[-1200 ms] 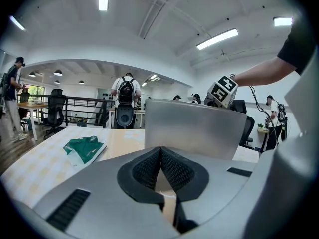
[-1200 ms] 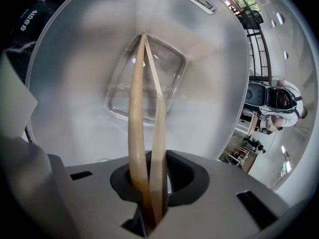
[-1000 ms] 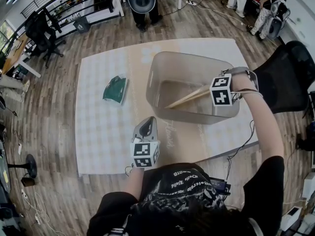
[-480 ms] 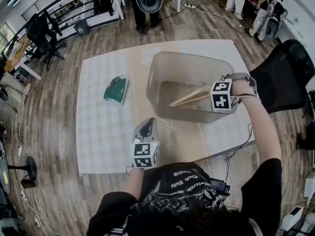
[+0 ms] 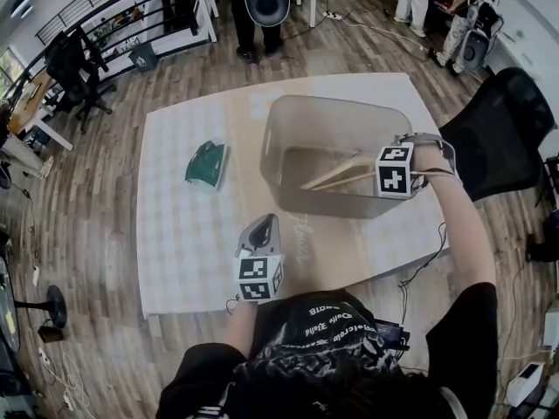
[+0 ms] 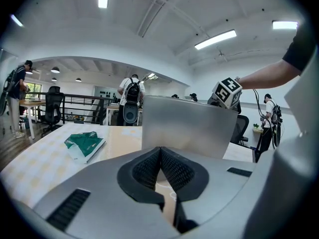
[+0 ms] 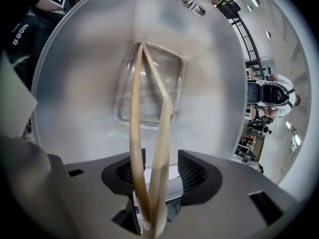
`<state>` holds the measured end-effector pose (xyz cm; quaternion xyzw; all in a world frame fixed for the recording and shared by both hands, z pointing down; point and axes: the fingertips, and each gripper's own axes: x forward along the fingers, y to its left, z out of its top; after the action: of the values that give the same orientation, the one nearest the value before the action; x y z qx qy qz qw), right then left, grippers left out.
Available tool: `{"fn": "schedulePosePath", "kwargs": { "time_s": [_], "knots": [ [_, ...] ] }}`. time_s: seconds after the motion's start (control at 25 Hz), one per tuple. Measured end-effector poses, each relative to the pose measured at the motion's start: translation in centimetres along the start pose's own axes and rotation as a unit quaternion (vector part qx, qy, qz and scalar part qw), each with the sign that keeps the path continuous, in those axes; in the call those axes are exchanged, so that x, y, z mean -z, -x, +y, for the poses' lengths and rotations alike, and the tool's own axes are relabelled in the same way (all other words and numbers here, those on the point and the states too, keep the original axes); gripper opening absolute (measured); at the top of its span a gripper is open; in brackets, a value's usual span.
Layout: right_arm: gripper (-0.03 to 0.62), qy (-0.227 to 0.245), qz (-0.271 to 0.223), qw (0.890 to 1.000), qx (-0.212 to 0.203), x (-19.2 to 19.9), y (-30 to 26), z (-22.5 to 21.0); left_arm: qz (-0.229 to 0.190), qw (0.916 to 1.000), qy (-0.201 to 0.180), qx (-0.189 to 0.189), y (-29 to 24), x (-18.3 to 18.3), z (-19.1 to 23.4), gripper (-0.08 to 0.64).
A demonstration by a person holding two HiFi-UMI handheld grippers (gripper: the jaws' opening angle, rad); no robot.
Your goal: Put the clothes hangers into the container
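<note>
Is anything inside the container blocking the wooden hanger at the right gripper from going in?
Nothing visible does. The wooden hanger reaches down inside the container, and no other thing shows in it. The right gripper has just been opening its jaws; they stand apart with the hanger between them.

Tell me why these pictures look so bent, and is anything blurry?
Head view: wide lens bows the table edges; sharp. Left gripper view: dark round border, ceiling lights glare. Right gripper view: the hanger softens near the lens; container walls bulge.
</note>
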<state>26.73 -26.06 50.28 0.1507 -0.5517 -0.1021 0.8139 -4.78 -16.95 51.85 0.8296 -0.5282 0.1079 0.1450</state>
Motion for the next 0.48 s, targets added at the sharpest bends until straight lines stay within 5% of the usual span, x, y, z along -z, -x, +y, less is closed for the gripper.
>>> {"fn": "schedulePosePath", "kwargs": {
  "time_s": [0.28, 0.48],
  "knots": [
    [0.238, -0.052, -0.056, 0.997, 0.008, -0.1, 3.4, 0.3, 0.001, 0.9996, 0.000, 0.029, 0.5, -0.1, -1.0, 0.020],
    [0.234, -0.156, -0.181, 0.971, 0.025, -1.2, 7.2, 0.4, -0.041, 0.9979, 0.001, 0.050, 1.9, -1.4, -1.9, 0.020]
  ]
}}
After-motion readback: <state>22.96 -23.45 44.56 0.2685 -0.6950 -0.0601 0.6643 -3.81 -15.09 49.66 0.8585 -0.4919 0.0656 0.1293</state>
